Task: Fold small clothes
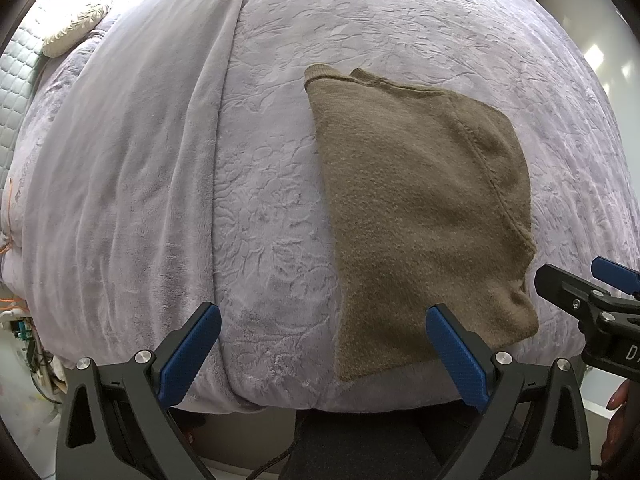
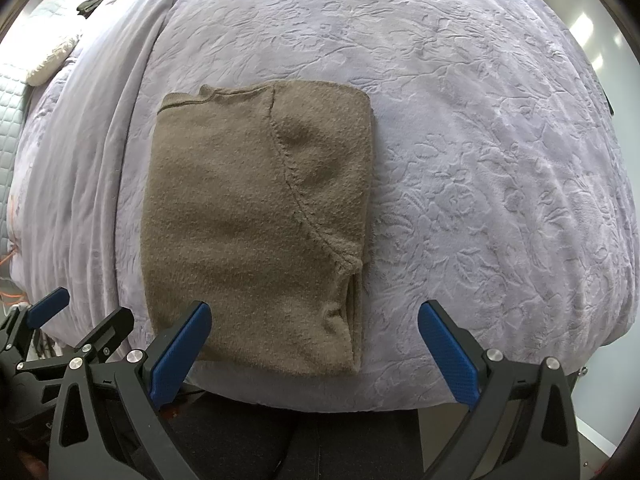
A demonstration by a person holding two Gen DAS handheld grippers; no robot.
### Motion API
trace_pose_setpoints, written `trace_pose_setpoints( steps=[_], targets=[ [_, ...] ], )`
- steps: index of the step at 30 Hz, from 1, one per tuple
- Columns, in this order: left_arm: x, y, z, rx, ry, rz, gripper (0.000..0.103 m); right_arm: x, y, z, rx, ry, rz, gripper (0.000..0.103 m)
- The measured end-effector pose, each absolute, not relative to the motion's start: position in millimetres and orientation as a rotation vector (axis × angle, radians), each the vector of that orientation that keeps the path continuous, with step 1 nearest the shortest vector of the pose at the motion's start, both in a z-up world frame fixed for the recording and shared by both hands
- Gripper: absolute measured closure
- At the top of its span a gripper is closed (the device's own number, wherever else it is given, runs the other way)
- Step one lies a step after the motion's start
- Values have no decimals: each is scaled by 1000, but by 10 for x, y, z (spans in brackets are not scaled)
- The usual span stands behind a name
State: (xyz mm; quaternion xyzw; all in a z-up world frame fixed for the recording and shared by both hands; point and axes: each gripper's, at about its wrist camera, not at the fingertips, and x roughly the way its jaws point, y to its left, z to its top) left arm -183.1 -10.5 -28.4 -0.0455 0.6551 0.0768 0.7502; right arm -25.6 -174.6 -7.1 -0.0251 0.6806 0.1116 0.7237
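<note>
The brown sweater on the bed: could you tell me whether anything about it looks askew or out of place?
Nothing stands out. The brown sweater lies folded flat on the lilac blanket, edges roughly even apart from a small bump near the sleeve seam. The left gripper and right gripper are both open and hold nothing.

A brown sweater [image 2: 256,220] lies folded into a rough rectangle on a bed covered by a lilac embossed blanket [image 2: 460,140]. The right gripper [image 2: 314,344] hovers at the bed's near edge, jaws spread wide and holding nothing, its left finger over the sweater's near corner. The left gripper [image 2: 60,320] shows at the lower left, seemingly open. A pale pillow [image 2: 52,60] lies far left.
</note>
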Motion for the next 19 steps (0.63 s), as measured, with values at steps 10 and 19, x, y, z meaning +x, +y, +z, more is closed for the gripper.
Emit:
trace_pose_setpoints(
  steps=[10,19],
  targets=[
    [-1842,-93,-301,-112,1441,185,0,-249,-1721,-71,-62,1503,251,0],
    [-1848,-46,-301,-109,1427,199,0,-246,-1699,-86,-71,1504,255,0]
  ],
)
